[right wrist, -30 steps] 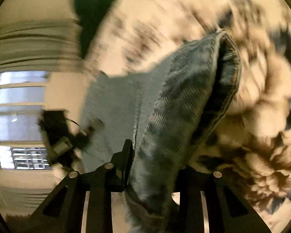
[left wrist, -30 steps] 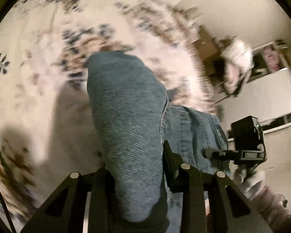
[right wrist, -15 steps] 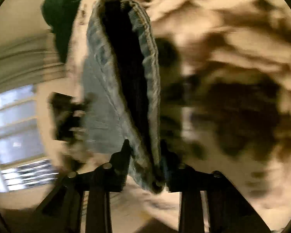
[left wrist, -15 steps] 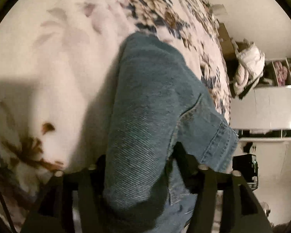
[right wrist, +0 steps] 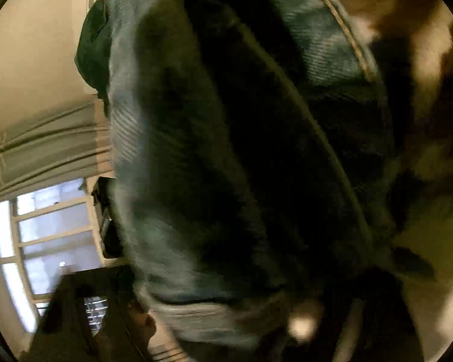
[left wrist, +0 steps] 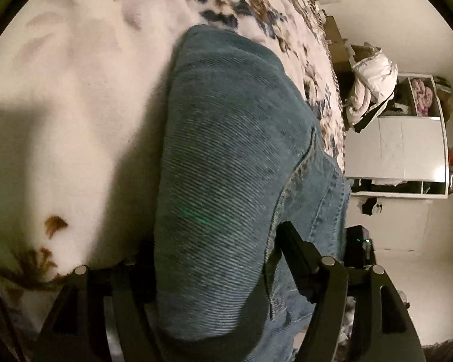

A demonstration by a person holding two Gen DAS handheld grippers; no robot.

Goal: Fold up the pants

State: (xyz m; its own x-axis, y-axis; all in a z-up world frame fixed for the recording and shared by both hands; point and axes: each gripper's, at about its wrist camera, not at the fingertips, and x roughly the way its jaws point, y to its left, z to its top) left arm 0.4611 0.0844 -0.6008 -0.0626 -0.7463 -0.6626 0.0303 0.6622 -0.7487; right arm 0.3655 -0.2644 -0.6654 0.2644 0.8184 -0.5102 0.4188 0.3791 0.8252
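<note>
The blue denim pants (left wrist: 232,163) fill the middle of the left wrist view, draped over a white floral bedspread (left wrist: 75,96). My left gripper (left wrist: 214,259) is shut on a thick fold of the pants, which bulges out between its black fingers (left wrist: 299,241). In the right wrist view the pants (right wrist: 226,150) hang dark and blurred right in front of the lens and hide most of the right gripper (right wrist: 241,316). Its fingers are barely visible at the bottom, with denim running down between them. The right gripper's body (left wrist: 358,247) shows at the pants' right edge in the left wrist view.
A white shelf unit (left wrist: 407,150) with clothes and a pale bundle (left wrist: 371,81) stands past the bed's far edge. In the right wrist view a window (right wrist: 45,241) and grey curtain (right wrist: 45,144) are at left, a dark green cloth (right wrist: 93,45) above.
Both grippers have moved lower and closer to the bed with the pants still held. The denim has swung over the right camera, which now sees mostly dark cloth.
</note>
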